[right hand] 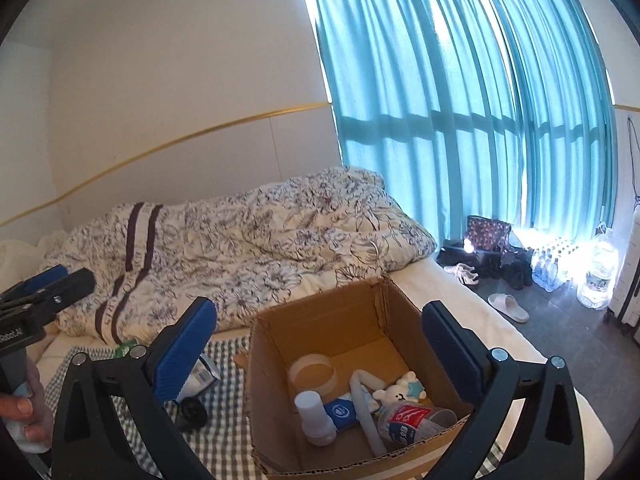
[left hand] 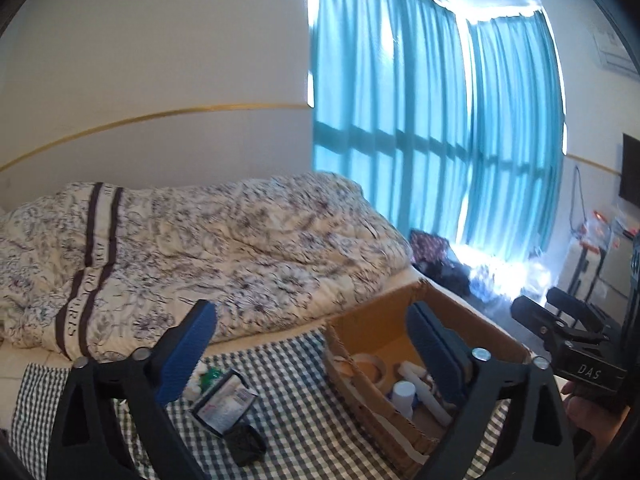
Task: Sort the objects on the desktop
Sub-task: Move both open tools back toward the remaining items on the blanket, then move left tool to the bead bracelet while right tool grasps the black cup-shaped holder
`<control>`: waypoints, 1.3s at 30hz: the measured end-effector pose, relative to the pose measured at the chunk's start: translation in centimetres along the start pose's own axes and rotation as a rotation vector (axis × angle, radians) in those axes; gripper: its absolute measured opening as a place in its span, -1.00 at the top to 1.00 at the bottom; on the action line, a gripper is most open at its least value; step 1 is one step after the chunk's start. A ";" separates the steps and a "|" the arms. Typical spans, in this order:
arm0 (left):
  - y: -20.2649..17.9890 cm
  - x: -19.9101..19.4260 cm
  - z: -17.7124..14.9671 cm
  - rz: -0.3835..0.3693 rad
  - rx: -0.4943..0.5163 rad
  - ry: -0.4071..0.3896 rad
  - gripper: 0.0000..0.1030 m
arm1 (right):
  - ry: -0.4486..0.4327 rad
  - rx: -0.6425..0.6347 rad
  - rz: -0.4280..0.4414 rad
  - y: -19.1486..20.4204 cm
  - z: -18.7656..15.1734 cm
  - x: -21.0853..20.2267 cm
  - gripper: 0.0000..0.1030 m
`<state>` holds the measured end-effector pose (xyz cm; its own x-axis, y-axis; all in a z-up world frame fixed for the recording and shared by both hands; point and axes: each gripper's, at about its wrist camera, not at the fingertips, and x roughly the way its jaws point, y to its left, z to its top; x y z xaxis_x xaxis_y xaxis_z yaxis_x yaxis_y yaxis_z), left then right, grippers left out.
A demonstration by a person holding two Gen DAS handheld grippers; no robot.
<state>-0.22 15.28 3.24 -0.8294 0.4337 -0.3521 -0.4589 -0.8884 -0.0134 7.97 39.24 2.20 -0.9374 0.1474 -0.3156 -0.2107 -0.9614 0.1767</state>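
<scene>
A brown cardboard box (right hand: 344, 320) stands open on a green checked cloth (left hand: 296, 392). Inside lie a tape roll (right hand: 314, 372), a white bottle (right hand: 314, 412), a blue packet, a plush toy (right hand: 400, 392) and a clear cup (right hand: 412, 418). Left of the box (left hand: 432, 316) on the cloth rest a flat printed packet (left hand: 224, 404), a small black object (left hand: 248, 444) and a green item (left hand: 210, 376). My left gripper (left hand: 312, 340) is open above the cloth with nothing between its blue pads. Over the box, my right gripper (right hand: 320, 336) is open and empty too.
A bed with a floral quilt (left hand: 208, 248) lies behind the cloth. Teal curtains (right hand: 460, 100) cover the window. On the floor at right are shoes, a slipper (right hand: 508, 306), water bottles (right hand: 598, 272) and a patterned bag (right hand: 488, 234). A hand (right hand: 24, 412) holds the other gripper's handle.
</scene>
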 end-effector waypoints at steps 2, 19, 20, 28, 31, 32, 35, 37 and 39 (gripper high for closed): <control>0.9 -0.8 0.1 0.012 -0.024 -0.020 -1.00 | -0.003 0.005 0.004 0.2 0.1 0.0 -0.99; 8.4 -3.0 -0.8 0.232 -0.043 0.029 -1.00 | -0.046 -0.026 0.084 4.7 -0.7 0.6 -0.99; 8.7 -3.1 -1.0 0.242 -0.040 0.031 -1.00 | -0.050 -0.030 0.087 5.1 -0.8 0.6 -1.00; 11.6 -3.5 -1.7 0.295 -0.047 0.045 -1.00 | -0.049 -0.086 0.121 7.9 -1.7 1.3 -0.99; 12.2 -3.5 -2.1 0.316 -0.040 0.042 -1.00 | -0.035 -0.097 0.140 8.8 -2.0 1.6 -1.00; 12.4 -3.5 -2.2 0.320 -0.037 0.040 -1.00 | -0.031 -0.101 0.148 9.2 -2.1 1.8 -0.99; 13.0 -3.4 -2.5 0.330 -0.033 0.038 -1.00 | -0.013 -0.130 0.155 10.4 -2.6 2.4 -0.99; 13.4 -3.3 -2.8 0.336 -0.035 0.038 -1.00 | 0.000 -0.154 0.160 11.2 -3.1 2.8 -1.00; 14.0 -3.2 -3.1 0.338 -0.041 0.041 -1.00 | 0.016 -0.174 0.172 12.1 -3.6 3.4 -0.99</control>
<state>-3.01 1.00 1.25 -0.9183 0.1083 -0.3807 -0.1467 -0.9865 0.0733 3.21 27.31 -0.05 -0.9505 -0.0240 -0.3098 0.0036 -0.9978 0.0663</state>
